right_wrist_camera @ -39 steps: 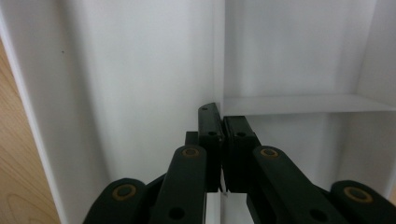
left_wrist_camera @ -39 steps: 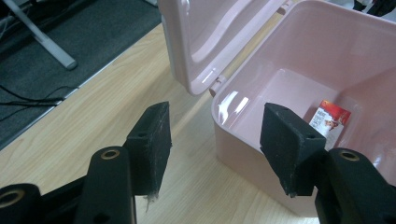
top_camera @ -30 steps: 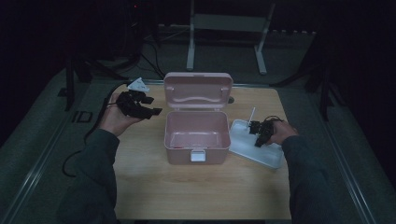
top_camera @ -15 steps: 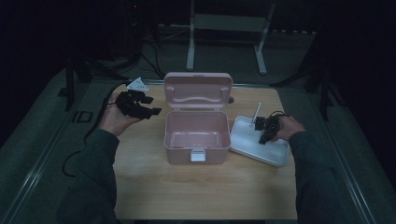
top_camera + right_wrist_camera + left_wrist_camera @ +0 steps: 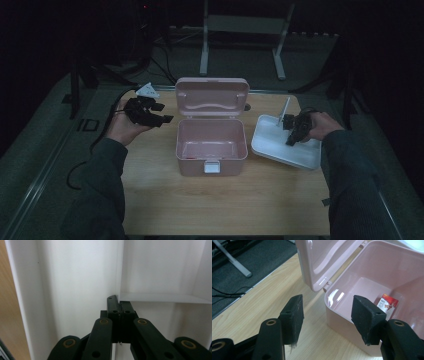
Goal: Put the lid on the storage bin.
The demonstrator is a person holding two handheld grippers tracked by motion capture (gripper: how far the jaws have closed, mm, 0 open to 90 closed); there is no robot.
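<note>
Left gripper: held above the left part of the desk, fingers spread wide and empty. Just ahead of them, to their right, stands the pink box, its lid tipped back on its hinges.

Pink box, contents: one small packet on the floor of the box, beyond the right finger. Red and white print with a small figure; the lettering is too small to read. No other writing is legible anywhere.

White tray: on the desk right of the box, apparently a divided insert, with a thin white partition meeting an inner wall ahead of the fingertips.

Right gripper: low inside the tray, fingers clenched together. Whether they nip anything between them cannot be told; a thin white upright piece shows beside them in the high view.

Risks, as judged: clenched fingers pressing or dragging on the tray may tilt it or slide it off the desk's right edge. The left fingers, advancing, could knock the lid shut or shove the light box sideways.
</note>
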